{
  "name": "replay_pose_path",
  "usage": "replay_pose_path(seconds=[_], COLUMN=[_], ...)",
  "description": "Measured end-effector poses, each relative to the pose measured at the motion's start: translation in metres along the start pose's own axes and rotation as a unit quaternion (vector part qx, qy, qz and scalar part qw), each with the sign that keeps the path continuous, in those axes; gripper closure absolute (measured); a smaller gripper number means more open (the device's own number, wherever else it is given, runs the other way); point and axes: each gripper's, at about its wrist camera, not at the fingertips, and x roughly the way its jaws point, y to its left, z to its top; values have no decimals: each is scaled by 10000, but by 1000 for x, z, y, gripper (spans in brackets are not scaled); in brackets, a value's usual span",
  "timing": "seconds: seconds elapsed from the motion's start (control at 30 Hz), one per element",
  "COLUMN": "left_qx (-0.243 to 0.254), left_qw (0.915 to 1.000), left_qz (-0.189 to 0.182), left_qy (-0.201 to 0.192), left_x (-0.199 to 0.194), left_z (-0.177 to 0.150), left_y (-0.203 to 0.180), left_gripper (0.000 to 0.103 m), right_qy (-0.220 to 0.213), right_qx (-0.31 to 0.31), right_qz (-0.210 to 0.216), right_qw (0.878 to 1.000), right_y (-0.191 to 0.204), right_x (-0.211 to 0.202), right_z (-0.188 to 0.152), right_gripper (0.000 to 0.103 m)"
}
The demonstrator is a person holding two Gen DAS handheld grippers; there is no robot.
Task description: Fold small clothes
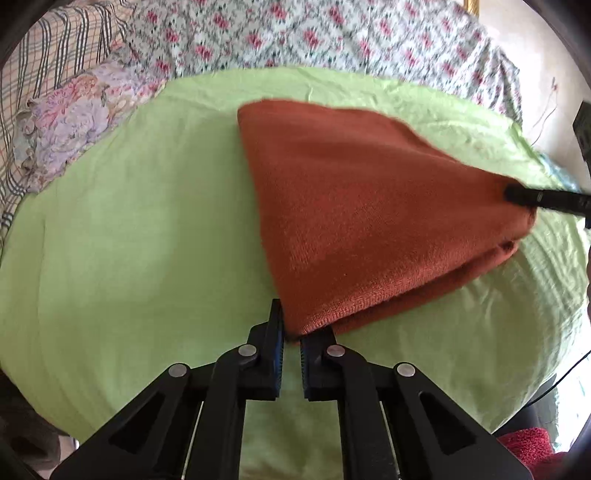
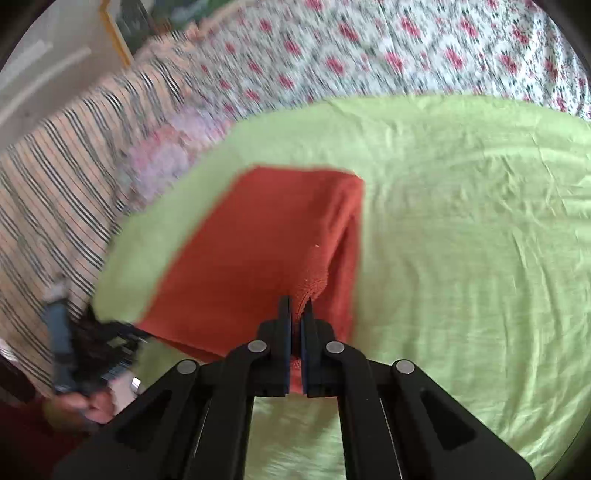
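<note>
Rust-orange knit cloth [image 1: 369, 206] folded in layers on green sheet [image 1: 129, 240], corners pinched by left gripper [image 1: 291, 332], right gripper [image 2: 297, 314].

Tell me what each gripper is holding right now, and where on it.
Both hold the rust-orange cloth by its near corners: the left gripper is shut on one corner, the right gripper on the other, over the green sheet.

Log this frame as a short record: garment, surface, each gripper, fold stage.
garment: rust-orange knit cloth, already doubled into layers
surface: green sheet over a floral bedspread
left gripper: jaws shut on the cloth's near corner
right gripper: jaws shut on another corner, cloth bunched between them
fold stage: both corners pinched, next fold not yet laid
</note>
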Motion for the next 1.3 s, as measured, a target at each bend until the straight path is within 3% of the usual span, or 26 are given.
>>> replay_pose_path(seconds=[0.13, 0.43, 0.57, 0.73, 0.93, 1.03, 1.17, 1.27, 1.3], left_qx=[31, 121, 51, -88, 68, 195, 283, 177, 188], left_qw=[10000, 9997, 9983, 9944, 9830, 9831, 9831, 9816, 9819], left_qz=[26, -175, -575, -1006, -1699, -1748, -1807, -1896, -1880], left_qy=[36, 94, 109, -294, -697, -508, -21, 165, 134], left_x=[0, -3, -20, -46, -36, -16, 16, 32, 32], left_z=[-3, -5, -8, 14, 54, 60, 51, 40, 38], left_y=[-1, 2, 20, 44, 31, 17, 3, -2, -5], left_gripper=[97, 96, 93, 91, 84, 84, 85, 87, 87], right_qy=[421, 457, 533, 627, -48, -84, 241, 584, 616], right_qx=[-10, 132, 163, 351, 571, 577, 680, 635, 636], right_qz=[-401, -521, -478, -200, -22, 266, 689, 151, -80], right_qw=[9983, 9975, 9973, 9972, 9984, 9979, 9950, 9962, 9960], right_y=[-14, -26, -25, -26, -23, -15, -5, -11, -18], right_x=[34, 33, 32, 21, -6, 17, 76, 111, 118], right_z=[-23, -26, -26, -23, 15, 44, 69, 72, 71], right_gripper=[99, 99, 98, 94, 93, 93, 93, 95, 100])
